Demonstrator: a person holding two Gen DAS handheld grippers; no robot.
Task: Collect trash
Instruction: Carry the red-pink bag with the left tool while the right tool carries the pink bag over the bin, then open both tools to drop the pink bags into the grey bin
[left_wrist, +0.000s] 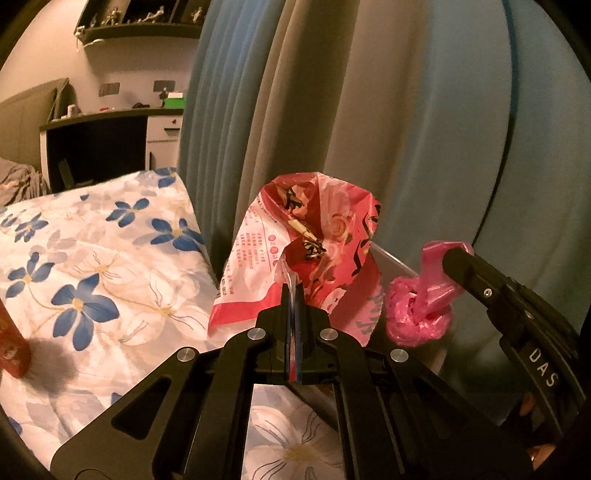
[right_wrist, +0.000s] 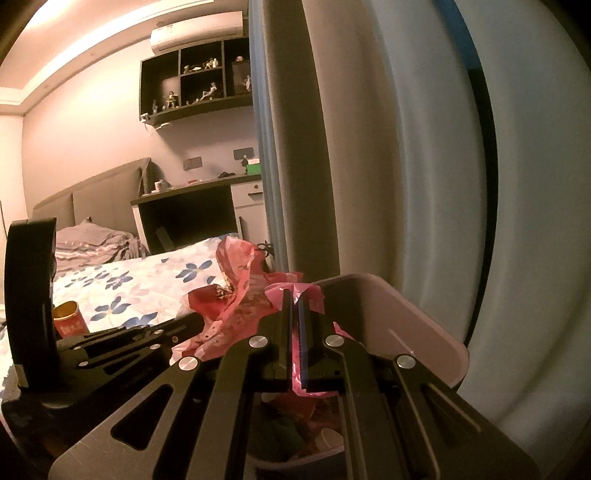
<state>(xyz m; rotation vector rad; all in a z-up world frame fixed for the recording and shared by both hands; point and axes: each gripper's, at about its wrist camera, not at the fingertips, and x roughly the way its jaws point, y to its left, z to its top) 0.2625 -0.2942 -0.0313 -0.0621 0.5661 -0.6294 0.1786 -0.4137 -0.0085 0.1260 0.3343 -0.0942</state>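
The left gripper is closed, pinching the clear edge of a red and white printed wrapper that is standing up above its fingers. The right gripper is also closed, clamping a strip of pink plastic bag; in the left view that bag is hanging bunched below its tip. Both pieces of trash are sitting side by side, over the edge of a pale bin beside the bed. Inside the bin, more scraps are showing dimly. A red can is standing on the flowered bedspread. Blue and grey curtains are hanging just behind.
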